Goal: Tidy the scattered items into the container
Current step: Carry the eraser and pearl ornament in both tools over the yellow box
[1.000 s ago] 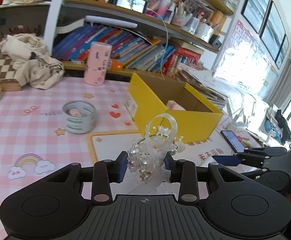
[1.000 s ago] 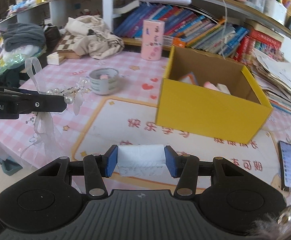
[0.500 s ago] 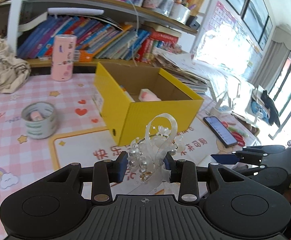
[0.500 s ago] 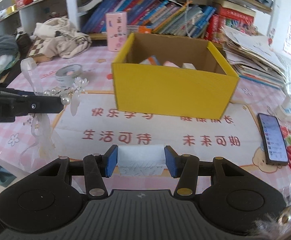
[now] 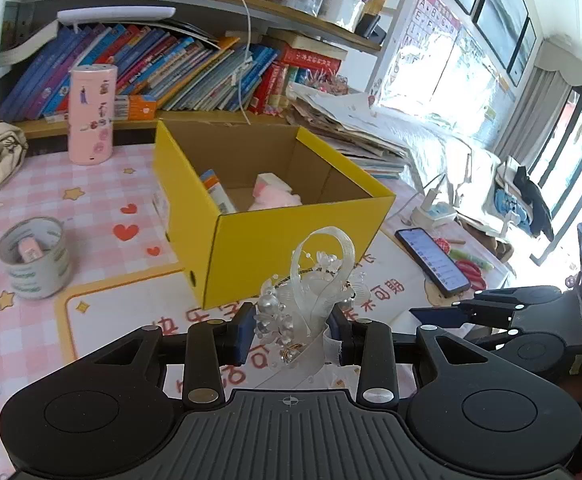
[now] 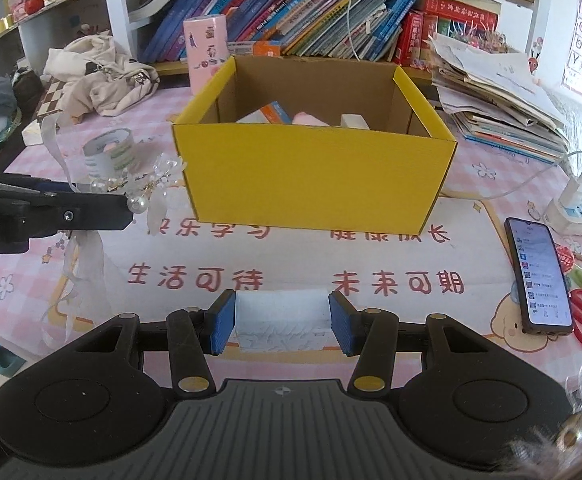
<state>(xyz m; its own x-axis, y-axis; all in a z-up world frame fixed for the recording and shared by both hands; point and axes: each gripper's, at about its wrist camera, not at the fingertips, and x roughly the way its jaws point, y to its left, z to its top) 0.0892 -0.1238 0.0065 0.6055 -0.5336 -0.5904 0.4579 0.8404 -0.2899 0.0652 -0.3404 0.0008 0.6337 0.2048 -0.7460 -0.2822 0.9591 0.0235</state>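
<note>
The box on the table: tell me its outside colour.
Bright yellow outside, plain brown cardboard inside. The box shows best in the right wrist view.

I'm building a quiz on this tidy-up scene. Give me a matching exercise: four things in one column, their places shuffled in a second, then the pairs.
Things:
1. pearl ribbon ornament
2. white block
3. phone
4. pink plush

Places:
A. inside the yellow box
B. in the left gripper
C. flat on the table, right of the box
D. in the right gripper

Pairs: 1-B, 2-D, 3-C, 4-A
</note>
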